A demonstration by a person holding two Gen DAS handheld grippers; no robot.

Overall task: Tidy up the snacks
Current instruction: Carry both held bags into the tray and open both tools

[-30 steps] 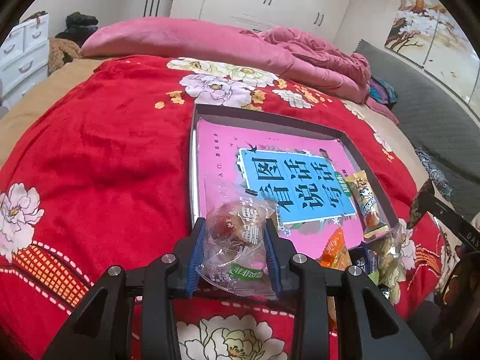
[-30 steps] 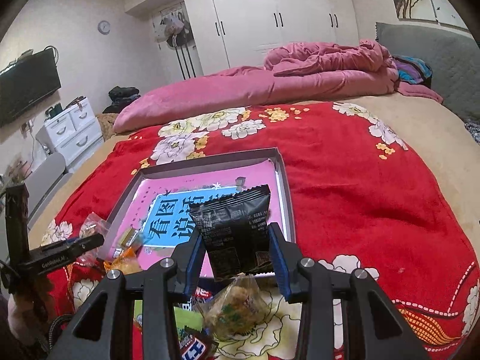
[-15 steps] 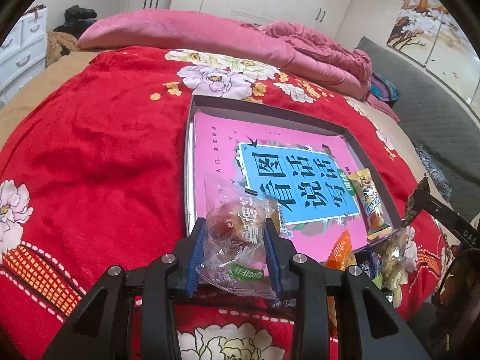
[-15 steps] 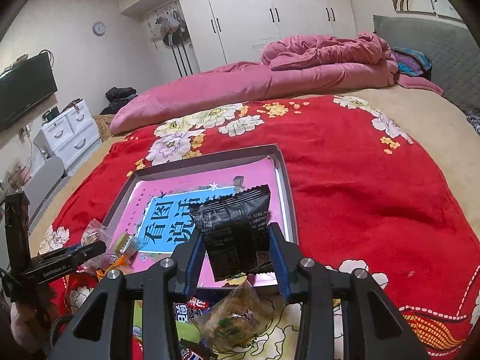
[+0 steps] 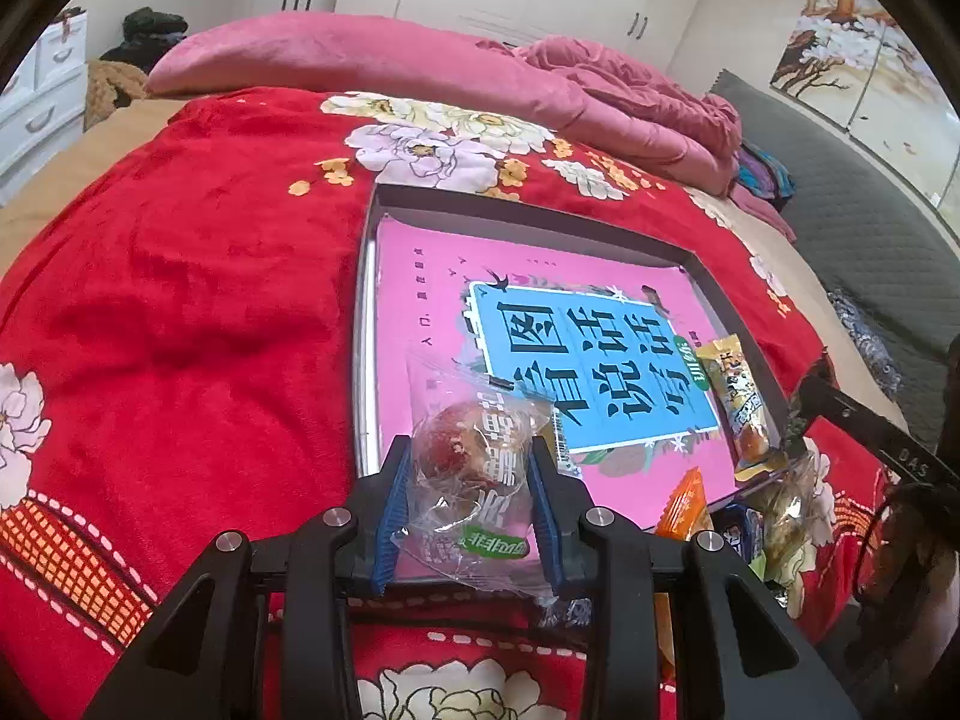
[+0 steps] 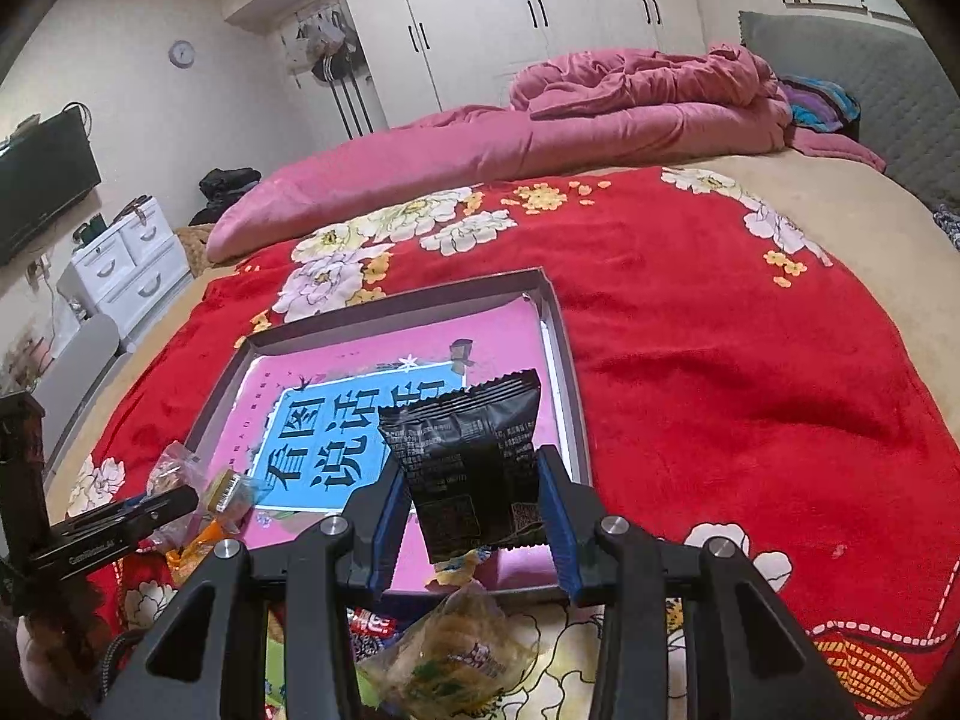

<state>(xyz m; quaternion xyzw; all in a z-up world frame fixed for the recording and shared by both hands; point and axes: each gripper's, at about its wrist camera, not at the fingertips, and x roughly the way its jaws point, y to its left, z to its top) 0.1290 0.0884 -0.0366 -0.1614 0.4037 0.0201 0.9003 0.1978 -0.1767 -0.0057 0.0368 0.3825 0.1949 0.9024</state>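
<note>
Holding light crinkly snacks: left gripper [image 5: 471, 495] is pinching clear plastic date packet [image 5: 474, 474] mid-body, right gripper [image 6: 474, 507] clamping black foil pouch [image 6: 471, 468]

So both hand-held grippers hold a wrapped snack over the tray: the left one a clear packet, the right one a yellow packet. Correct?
Not quite. The right hand-held gripper holds a black packet, as the right wrist view shows. The left hand-held gripper does hold a clear packet, and both are over the tray.
</note>
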